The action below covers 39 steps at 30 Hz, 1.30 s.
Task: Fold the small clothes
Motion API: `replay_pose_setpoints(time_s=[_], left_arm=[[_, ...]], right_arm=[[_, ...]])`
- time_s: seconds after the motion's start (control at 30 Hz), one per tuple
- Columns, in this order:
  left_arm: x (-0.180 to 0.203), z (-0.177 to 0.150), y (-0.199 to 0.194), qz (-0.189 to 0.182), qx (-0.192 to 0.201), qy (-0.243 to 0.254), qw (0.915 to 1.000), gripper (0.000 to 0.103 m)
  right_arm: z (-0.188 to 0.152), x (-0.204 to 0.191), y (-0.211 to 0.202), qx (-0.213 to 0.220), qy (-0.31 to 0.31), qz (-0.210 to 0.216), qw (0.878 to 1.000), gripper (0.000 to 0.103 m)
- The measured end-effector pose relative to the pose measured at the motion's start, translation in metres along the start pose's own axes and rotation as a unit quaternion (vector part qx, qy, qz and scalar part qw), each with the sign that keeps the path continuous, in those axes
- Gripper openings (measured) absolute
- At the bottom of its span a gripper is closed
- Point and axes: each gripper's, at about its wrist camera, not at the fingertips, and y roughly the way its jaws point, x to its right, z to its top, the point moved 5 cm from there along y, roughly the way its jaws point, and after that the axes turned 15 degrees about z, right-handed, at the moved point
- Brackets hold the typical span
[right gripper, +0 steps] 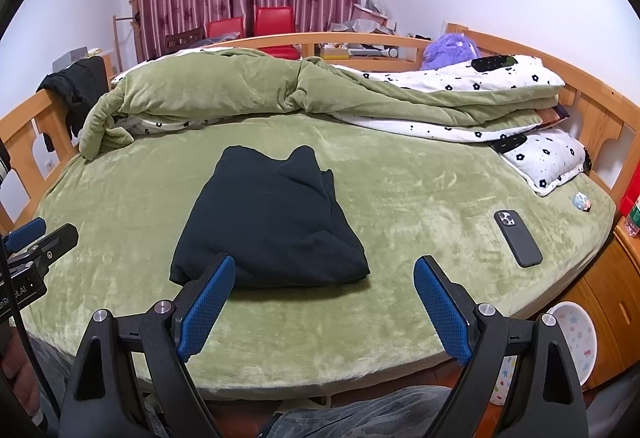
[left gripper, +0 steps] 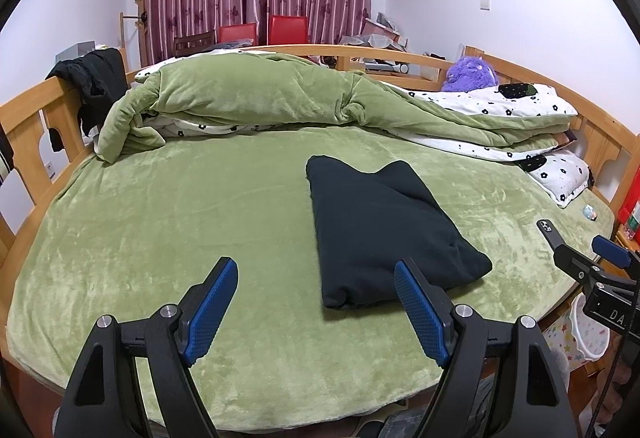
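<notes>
A dark folded garment (left gripper: 380,234) lies flat on the green bed cover (left gripper: 180,222); it also shows in the right wrist view (right gripper: 268,226). My left gripper (left gripper: 316,274) is open and empty, held above the bed's near edge, its right finger just in front of the garment's near edge. My right gripper (right gripper: 324,274) is open and empty, its left finger overlapping the garment's near left corner in view. Each gripper shows at the edge of the other's view (left gripper: 592,258) (right gripper: 36,238).
A rumpled green quilt (left gripper: 248,94) and flowered bedding (right gripper: 460,78) lie along the far side. A black phone (right gripper: 517,238) and a small toy (right gripper: 582,201) lie at the right. Wooden rails (left gripper: 24,126) surround the bed. A star-patterned bin (right gripper: 576,338) stands below right.
</notes>
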Motion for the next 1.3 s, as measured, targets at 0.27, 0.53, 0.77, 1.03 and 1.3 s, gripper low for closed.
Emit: replay_pose_setpoints(time_s=[0.27, 0.53, 0.77, 1.03, 1.3], left_arm=[[-0.0013, -0.0001, -0.002, 0.001, 0.002, 0.0, 1.0, 0.079], [-0.0039, -0.0013, -0.0031, 0.003, 0.0, -0.001, 1.0, 0.079], [-0.0051, -0.0017, -0.0032, 0.002, 0.0, -0.001, 1.0, 0.079], [-0.0062, -0.0017, -0.0038, 0.002, 0.0, -0.002, 1.0, 0.079], [-0.0066, -0.0009, -0.0051, 0.0, 0.0, -0.002, 1.0, 0.079]], right_arm=[[-0.0004, -0.0017, -0.0001, -0.003, 0.001, -0.001, 1.0, 0.09], [0.0005, -0.0035, -0.0006, -0.005, -0.002, -0.001, 1.0, 0.09], [-0.0004, -0.0047, 0.0007, -0.005, -0.001, 0.0, 1.0, 0.09], [-0.0008, -0.0066, 0.0003, -0.006, -0.001, 0.002, 1.0, 0.09], [-0.0008, -0.006, 0.0007, -0.006, -0.001, 0.001, 1.0, 0.09]])
